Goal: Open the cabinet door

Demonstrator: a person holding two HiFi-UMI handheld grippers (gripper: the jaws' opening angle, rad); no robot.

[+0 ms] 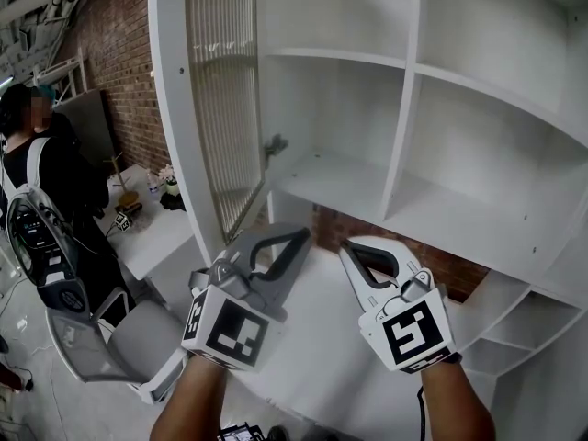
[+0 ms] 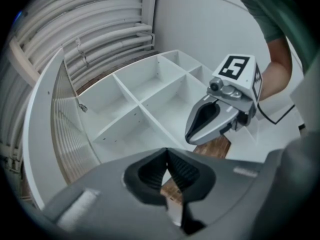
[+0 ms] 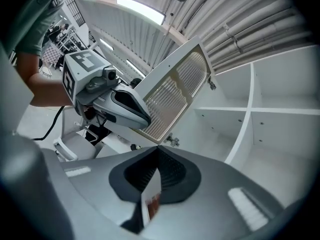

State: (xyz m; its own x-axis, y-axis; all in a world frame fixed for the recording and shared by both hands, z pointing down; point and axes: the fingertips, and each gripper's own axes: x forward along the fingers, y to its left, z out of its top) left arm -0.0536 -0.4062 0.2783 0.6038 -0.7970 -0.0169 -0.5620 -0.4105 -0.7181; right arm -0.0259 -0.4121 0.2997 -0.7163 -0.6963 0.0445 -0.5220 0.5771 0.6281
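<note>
The white cabinet point(image 1: 413, 136) stands with its door point(image 1: 216, 108) swung wide open to the left; the door has a white frame and a ribbed glass panel. Bare white shelves point(image 2: 145, 99) show inside. My left gripper point(image 1: 299, 239) is shut and holds nothing, just below and right of the door's lower edge. Close beside it, my right gripper point(image 1: 354, 251) is shut too, also with nothing in it, in front of the lowest shelf. Each gripper appears in the other's view: the right gripper point(image 2: 192, 134), the left gripper point(image 3: 145, 120). Neither touches the door point(image 3: 172, 96).
A person point(image 1: 41, 191) in dark clothes with a backpack stands at the left near a grey chair point(image 1: 138, 343). A white table point(image 1: 152, 223) with small items sits behind the door. A brick wall point(image 1: 115, 62) lies at the back left. A hinge point(image 1: 274, 143) sticks out from the cabinet.
</note>
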